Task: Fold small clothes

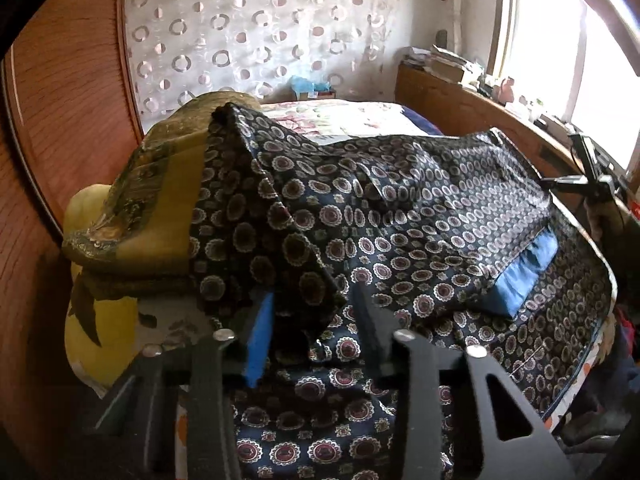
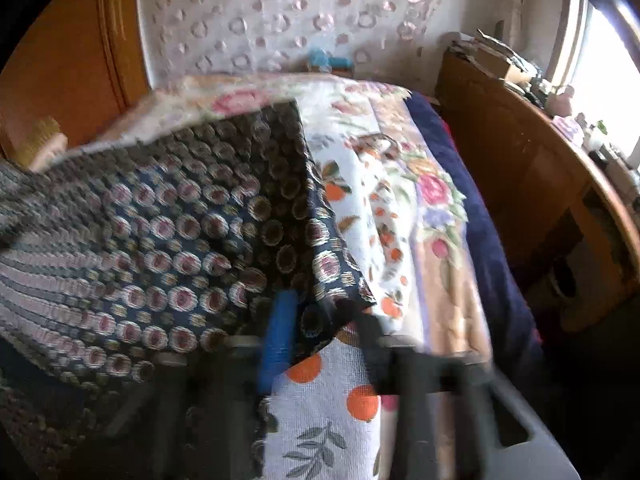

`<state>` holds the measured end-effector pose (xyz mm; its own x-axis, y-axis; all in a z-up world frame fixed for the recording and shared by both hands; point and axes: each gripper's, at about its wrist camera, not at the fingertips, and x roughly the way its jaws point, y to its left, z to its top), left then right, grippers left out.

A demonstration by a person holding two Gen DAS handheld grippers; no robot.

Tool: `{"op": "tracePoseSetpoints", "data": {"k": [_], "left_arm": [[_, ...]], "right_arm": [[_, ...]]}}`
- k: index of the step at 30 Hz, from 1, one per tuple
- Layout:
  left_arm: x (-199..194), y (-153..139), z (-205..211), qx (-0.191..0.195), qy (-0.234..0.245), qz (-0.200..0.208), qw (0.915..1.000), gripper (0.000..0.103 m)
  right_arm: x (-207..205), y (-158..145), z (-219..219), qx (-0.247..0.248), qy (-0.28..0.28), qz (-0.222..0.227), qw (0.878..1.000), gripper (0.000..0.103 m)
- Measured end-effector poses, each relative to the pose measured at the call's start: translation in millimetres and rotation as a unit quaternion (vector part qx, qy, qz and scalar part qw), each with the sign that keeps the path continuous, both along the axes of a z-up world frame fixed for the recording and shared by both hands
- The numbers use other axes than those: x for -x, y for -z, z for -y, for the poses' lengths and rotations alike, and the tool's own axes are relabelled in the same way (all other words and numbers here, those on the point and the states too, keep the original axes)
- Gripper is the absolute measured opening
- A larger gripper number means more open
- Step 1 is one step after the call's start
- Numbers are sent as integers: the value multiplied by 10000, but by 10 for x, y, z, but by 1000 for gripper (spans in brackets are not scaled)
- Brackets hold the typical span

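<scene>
A dark garment (image 1: pixel 400 216) printed with round medallions lies spread over a bed, with a blue waistband (image 1: pixel 528 272) showing at its right side in the left wrist view. The near-left corner of the garment is lifted into a peak, and its hanging tip drops between the fingers of the left gripper (image 1: pixel 312 332). The blue pad of the left finger (image 1: pixel 260 340) stands just left of the cloth tip and the dark right finger stands just right of it; the jaws are partly closed around the cloth, but the folds hide the pads, so I cannot tell whether they press it. To the left of the garment sits a stack of yellow-green folded bedding (image 1: pixel 132 224), against a wooden panel (image 1: pixel 60 100).

In the right wrist view, which is blurred, another raised corner of the garment (image 2: pixel 180 240) hangs down into the right gripper (image 2: pixel 324 332). Its jaws are closed on the edge of the cloth, the blue pad (image 2: pixel 278 336) on the left of the fabric and the dark finger on the right. Beneath and to the right lies a floral bedspread (image 2: pixel 384 184) with orange dots near the gripper. Far behind hangs a white curtain (image 2: pixel 300 12) with ring patterns, and a wooden desk (image 2: pixel 520 184) stands at the right under a bright window (image 2: pixel 608 60).
</scene>
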<state>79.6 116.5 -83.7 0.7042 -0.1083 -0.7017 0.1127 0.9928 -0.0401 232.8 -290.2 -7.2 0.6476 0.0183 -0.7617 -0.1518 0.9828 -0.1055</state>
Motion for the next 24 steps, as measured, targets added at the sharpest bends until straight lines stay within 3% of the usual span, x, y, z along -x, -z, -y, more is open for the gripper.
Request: {"op": "tracePoseSetpoints", "data": {"k": [3,7,16,24], "left_arm": [[-33,25,-11,-57,-56,-93,9999,27],[-40,26,-116,-11,-195,-125,9997,3],[111,-228,-283,226,-304,281,9989,1],[203,-336,-388,414,-411,489,9971,1]], "right_arm": [[138,-89,-52,-301,-335,97,9989,2],[431,-377,-125,-643,-761,327,9945,1],[1249,-1045,205,-1309,-928,1031,9816,1],[1537,-960,356,-1271,-1003,939,9823,1]]}}
